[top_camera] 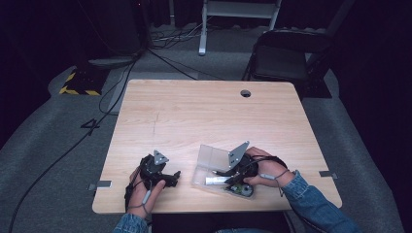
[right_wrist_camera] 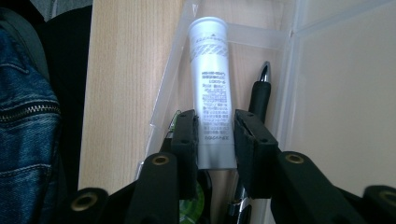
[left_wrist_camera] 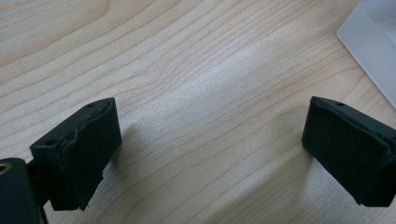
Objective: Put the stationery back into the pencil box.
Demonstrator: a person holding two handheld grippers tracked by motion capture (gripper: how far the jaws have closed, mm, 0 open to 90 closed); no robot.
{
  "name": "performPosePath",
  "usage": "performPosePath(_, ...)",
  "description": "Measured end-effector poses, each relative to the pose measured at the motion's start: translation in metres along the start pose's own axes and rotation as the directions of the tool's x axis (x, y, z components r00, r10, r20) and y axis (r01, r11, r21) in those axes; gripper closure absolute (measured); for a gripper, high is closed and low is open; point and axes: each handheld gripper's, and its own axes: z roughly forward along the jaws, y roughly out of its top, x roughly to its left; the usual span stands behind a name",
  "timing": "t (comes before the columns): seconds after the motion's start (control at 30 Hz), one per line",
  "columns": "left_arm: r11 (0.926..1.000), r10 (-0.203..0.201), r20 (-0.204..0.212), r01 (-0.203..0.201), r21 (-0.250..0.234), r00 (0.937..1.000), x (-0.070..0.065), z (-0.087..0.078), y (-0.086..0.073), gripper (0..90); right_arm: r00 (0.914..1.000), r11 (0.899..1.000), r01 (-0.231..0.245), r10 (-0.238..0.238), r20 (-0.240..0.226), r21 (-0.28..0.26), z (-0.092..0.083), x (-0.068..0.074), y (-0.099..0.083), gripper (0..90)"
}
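We see the left gripper (top_camera: 171, 177) low over bare bench (top_camera: 204, 116), jaws wide with nothing between them, the clear box (top_camera: 214, 162) off to its right. In that box, near the bench's front edge, lies the grey tube (right_wrist_camera: 212, 84), and the right gripper (right_wrist_camera: 215, 140) has its jaws narrowed onto the tube's lower end, pads touching both sides. A black pen (right_wrist_camera: 259, 95) lies just beside the tube.
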Motion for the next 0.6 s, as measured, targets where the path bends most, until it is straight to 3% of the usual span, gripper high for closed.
performPosePath(0.3, 1.0000, 0.000, -0.001, 0.000, 0.001, 1.0000, 0.000, 0.000, 0.000, 4.9, 0.9992, 0.999, 0.027, -0.028, 0.030, 0.021, 0.005, 0.001, 0.000, 70.2)
performPosePath(0.37, 1.0000, 0.004, -0.002, -0.004, 0.000, 1.0000, 0.000, 0.000, 0.000, 4.8, 0.9995, 1.000, 0.013, -0.014, 0.027, 0.020, 0.006, 0.002, 0.000, 68.1)
performPosePath(0.6, 1.0000, 0.004, -0.002, -0.004, 0.000, 1.0000, 0.000, 0.000, 0.000, 4.8, 0.9989, 0.999, -0.001, 0.003, 0.046, -0.034, -0.008, 0.002, 0.001, 63.7)
